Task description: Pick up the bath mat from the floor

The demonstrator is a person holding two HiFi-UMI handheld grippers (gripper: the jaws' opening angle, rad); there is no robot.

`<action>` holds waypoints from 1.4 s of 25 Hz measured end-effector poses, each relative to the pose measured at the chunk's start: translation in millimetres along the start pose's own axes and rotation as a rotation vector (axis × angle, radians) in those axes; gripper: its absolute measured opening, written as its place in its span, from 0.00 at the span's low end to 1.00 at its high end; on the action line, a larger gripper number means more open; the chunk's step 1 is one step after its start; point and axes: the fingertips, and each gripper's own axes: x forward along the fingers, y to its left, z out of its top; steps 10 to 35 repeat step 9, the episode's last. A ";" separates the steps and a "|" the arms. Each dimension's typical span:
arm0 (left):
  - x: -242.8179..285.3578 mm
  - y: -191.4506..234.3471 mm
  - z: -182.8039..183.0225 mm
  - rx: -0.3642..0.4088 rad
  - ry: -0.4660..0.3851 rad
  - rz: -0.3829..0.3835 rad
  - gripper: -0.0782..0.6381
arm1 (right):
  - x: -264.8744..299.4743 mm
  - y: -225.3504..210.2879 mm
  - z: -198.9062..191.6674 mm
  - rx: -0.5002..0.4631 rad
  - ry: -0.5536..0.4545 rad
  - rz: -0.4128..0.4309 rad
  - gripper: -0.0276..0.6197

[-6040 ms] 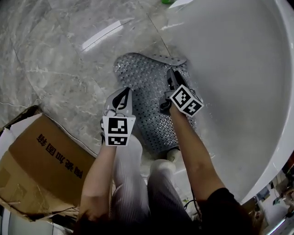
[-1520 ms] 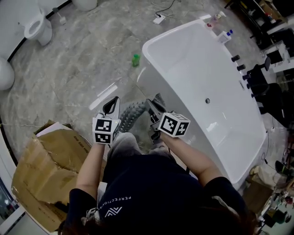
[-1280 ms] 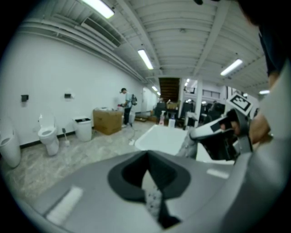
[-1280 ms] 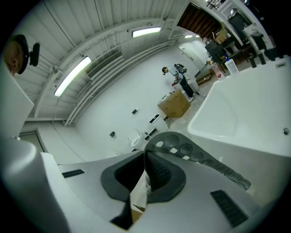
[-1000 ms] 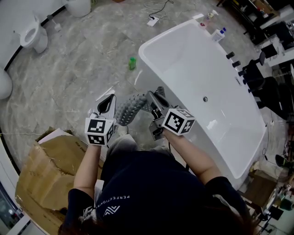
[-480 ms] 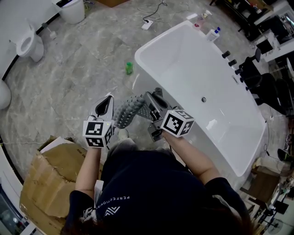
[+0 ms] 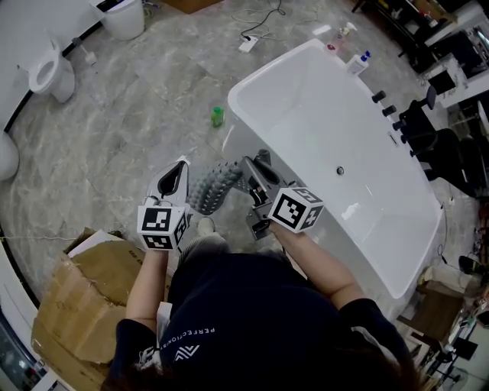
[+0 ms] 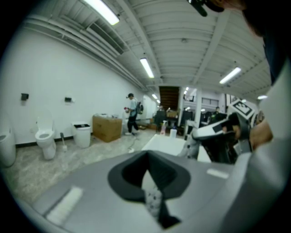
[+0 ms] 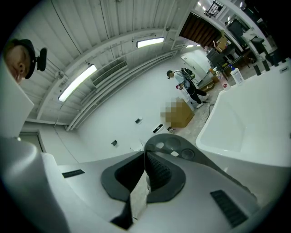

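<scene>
The grey perforated bath mat (image 7: 212, 187) hangs off the floor, in front of the person's legs and between the two grippers. My right gripper (image 7: 258, 169) is shut on its upper edge. In the right gripper view the mat's holed rim (image 9: 170, 146) sticks up just past the closed right gripper (image 9: 145, 157). My left gripper (image 7: 177, 166) is held to the left of the mat, apart from it. In its own view the left gripper (image 8: 146, 157) is shut with nothing gripped, and the mat (image 8: 190, 146) dangles to its right.
A white bathtub (image 7: 397, 229) stands directly to the right, with bottles (image 7: 355, 61) on its far corner. A green bottle (image 7: 218, 116) stands on the marble floor ahead. A flattened cardboard box (image 7: 69, 305) lies at lower left. A toilet (image 7: 47, 69) and a bin (image 7: 122, 15) are far left.
The person has stood up since the earliest frame, and the mat has come off the floor in the right gripper. Over the last second both grippers have barely shifted.
</scene>
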 end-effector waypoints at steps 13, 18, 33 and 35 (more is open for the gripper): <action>-7.9 2.7 2.8 -0.006 -0.031 0.011 0.12 | -1.1 12.2 0.9 -0.004 -0.012 0.031 0.06; -7.9 2.7 2.8 -0.006 -0.031 0.011 0.12 | -1.1 12.2 0.9 -0.004 -0.012 0.031 0.06; -7.9 2.7 2.8 -0.006 -0.031 0.011 0.12 | -1.1 12.2 0.9 -0.004 -0.012 0.031 0.06; -7.9 2.7 2.8 -0.006 -0.031 0.011 0.12 | -1.1 12.2 0.9 -0.004 -0.012 0.031 0.06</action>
